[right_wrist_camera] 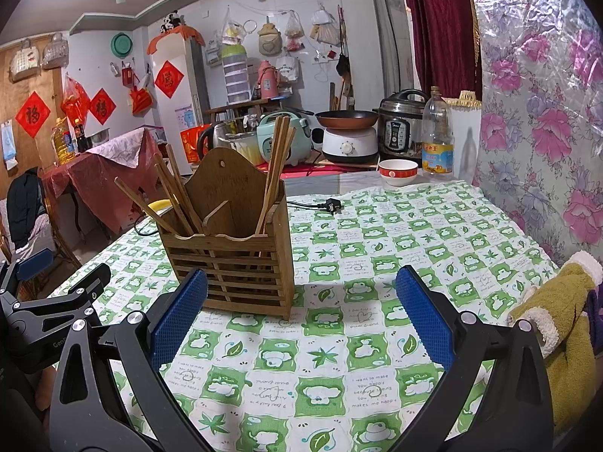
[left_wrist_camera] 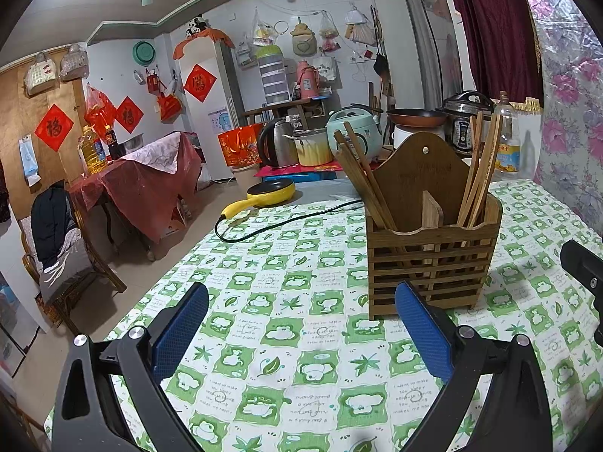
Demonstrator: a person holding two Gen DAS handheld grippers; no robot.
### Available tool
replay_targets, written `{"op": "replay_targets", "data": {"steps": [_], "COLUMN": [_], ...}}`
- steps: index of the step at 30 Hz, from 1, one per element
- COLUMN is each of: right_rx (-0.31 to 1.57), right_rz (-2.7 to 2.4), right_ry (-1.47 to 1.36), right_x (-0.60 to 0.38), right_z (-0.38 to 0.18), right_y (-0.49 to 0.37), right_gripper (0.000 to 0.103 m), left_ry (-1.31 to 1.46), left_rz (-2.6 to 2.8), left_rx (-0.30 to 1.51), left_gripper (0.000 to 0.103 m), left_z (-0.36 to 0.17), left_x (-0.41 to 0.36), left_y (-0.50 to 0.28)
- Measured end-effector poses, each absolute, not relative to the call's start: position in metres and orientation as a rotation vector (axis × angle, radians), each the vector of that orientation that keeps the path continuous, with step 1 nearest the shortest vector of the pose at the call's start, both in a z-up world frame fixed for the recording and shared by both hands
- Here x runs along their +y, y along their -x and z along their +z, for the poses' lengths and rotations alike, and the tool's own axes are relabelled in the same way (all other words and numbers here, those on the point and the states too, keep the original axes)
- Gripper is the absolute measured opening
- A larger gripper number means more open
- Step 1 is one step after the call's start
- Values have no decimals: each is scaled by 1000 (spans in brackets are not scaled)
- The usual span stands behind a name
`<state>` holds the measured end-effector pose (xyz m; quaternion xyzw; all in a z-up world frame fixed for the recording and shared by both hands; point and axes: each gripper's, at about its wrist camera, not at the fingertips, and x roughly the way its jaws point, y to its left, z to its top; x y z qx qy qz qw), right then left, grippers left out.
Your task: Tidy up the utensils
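In the left wrist view, the left tongs (left_wrist_camera: 301, 324) hang low over the worktop (left_wrist_camera: 301, 376), blue pads spread wide with nothing between them. Ahead and a little to the right stands the wooden holder (left_wrist_camera: 433, 260), upright on the green-checked cloth, its tall arched back panel facing away. A divider splits it into two compartments. The left chopsticks (left_wrist_camera: 361, 180) sit in the left compartment, long axes slanting up and leftward; the right chopsticks (left_wrist_camera: 480, 173) sit in the right compartment, nearly upright, tips leaning slightly right. A black cord (left_wrist_camera: 286, 220) lies on the cloth behind the holder. In the right wrist view, the right tongs (right_wrist_camera: 301, 320) are likewise wide open and empty above the cloth. The holder (right_wrist_camera: 230, 256) stands ahead to the left, just beyond the left pad. One bundle (right_wrist_camera: 169, 196) fans up and leftward; the other (right_wrist_camera: 277, 165) rises steeply, tilting slightly right. A red-and-white bowl (right_wrist_camera: 398, 171) sits well behind, near a plastic bottle (right_wrist_camera: 437, 139).
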<state>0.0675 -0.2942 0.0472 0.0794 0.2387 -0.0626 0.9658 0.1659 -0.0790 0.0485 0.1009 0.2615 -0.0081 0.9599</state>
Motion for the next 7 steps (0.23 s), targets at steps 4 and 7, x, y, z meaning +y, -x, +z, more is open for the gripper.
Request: {"op": "replay_targets", "data": {"steps": [4, 7], "right_rx": [483, 485], "right_rz": [-128, -127], "right_ry": [-163, -165], "right_x": [-295, -295], "right_z": [46, 45], "right_y": [-67, -67], "right_gripper": [97, 97], "left_ry": [-202, -206], "left_rz": [-19, -19], "left_rx": [527, 523], "left_gripper": [97, 97], "left_z": [48, 47], "left_x": [-77, -76], "left_y": [-165, -164]}}
